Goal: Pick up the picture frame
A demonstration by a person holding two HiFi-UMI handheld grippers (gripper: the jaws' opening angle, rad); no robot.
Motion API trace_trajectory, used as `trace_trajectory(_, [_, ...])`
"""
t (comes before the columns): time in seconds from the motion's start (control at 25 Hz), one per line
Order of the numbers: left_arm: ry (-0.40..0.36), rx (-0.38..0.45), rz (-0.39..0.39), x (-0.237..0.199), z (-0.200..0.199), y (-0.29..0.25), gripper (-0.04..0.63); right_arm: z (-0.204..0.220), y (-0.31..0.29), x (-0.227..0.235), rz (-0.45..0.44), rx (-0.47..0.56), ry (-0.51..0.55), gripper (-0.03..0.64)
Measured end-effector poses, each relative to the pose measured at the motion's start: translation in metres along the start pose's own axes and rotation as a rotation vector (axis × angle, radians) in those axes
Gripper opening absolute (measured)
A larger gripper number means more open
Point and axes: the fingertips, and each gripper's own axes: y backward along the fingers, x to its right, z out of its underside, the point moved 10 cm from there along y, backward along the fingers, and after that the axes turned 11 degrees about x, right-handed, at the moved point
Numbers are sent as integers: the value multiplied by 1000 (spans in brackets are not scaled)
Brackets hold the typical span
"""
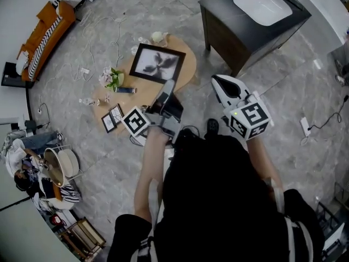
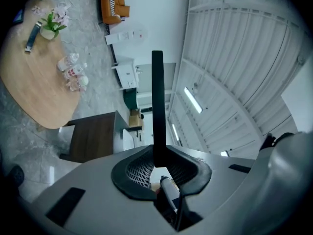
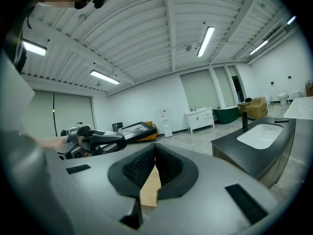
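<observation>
The picture frame is black with a black-and-white flower print, and it hangs above the oval wooden table. My left gripper is shut on the frame's near edge. In the left gripper view the frame is a thin black bar standing edge-on between the jaws of that gripper. To the right, my right gripper is held up with its jaws shut and nothing in them. The right gripper view shows this gripper closed, with the lifted frame beyond it at the left.
The table carries a small potted plant, a blue object and little frames. A dark cabinet with a white basin stands at the back right. At the far left is an orange sofa. Cables and a power strip lie on the floor.
</observation>
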Motion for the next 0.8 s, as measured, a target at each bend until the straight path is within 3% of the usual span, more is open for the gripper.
trace_trajectory(0.12, [11, 9, -15, 4, -5, 10, 74, 0, -1, -10, -5, -11, -1, 12])
trace_trajectory(0.4, [39, 4, -40, -1, -35, 84, 74, 22, -1, -81, 21, -39, -15, 12])
trace_trajectory(0.8, [99, -79, -75, -7, -76, 199, 74, 58, 12, -216, 73, -90, -38, 12])
